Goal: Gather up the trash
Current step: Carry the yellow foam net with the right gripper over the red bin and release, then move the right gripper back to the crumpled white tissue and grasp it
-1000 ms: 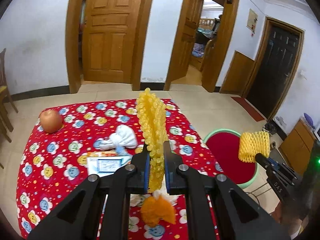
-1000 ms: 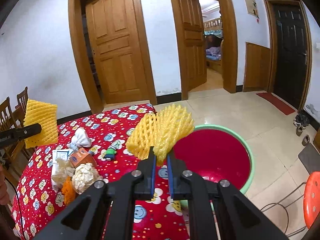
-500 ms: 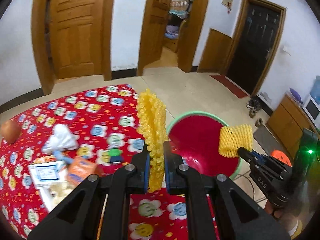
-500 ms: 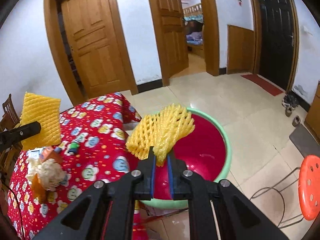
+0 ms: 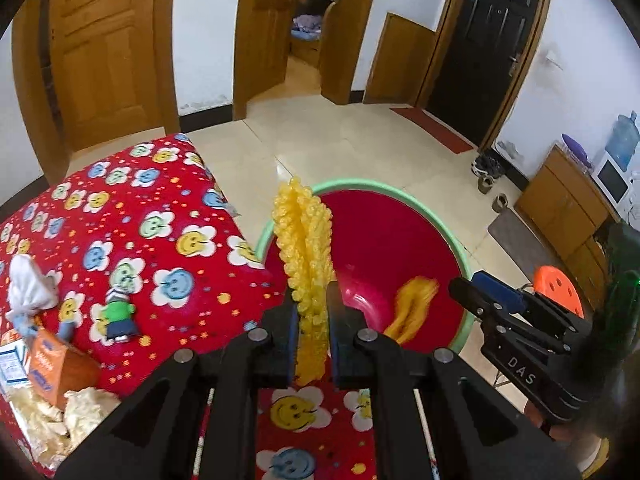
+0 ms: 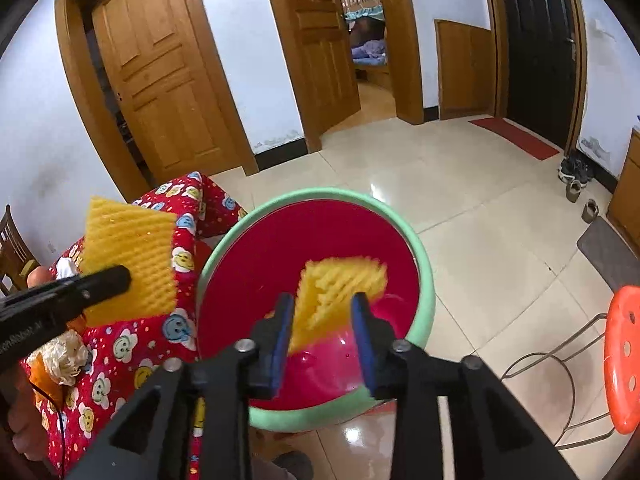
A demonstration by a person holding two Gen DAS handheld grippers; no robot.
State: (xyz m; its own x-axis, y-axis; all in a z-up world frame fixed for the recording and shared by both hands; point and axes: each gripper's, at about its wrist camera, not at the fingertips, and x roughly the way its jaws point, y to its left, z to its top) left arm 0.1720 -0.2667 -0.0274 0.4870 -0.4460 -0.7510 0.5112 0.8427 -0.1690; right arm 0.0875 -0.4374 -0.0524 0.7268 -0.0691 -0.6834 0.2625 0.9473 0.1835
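Tiled living room with white walls, a couple of wooden doors and a dark door off to the right. Close by is a table under a red smiley-flower tablecloth, and just beside its edge on the floor sits a big red basin with a green rim.

Stuff left on the table: a little toy figure in green, a white tissue wad, an orange carton, and crumpled paper down at the near left corner. An orange stool stands on the floor right of the basin, well apart from the table. Shoes sit by the far wall.

The left gripper is clamped tight on a yellow foam fruit net, which stands upright between the pads, over the table edge right at the basin's rim. Nothing's blocking the way into the basin from there.

The right gripper is over the basin with its jaws opening. A second yellow foam net is between them but blurred and the pads aren't pressing on it; in the left wrist view it shows as a yellow smear inside the basin, just beside the right gripper's tip. Otherwise the basin looks bare red inside.
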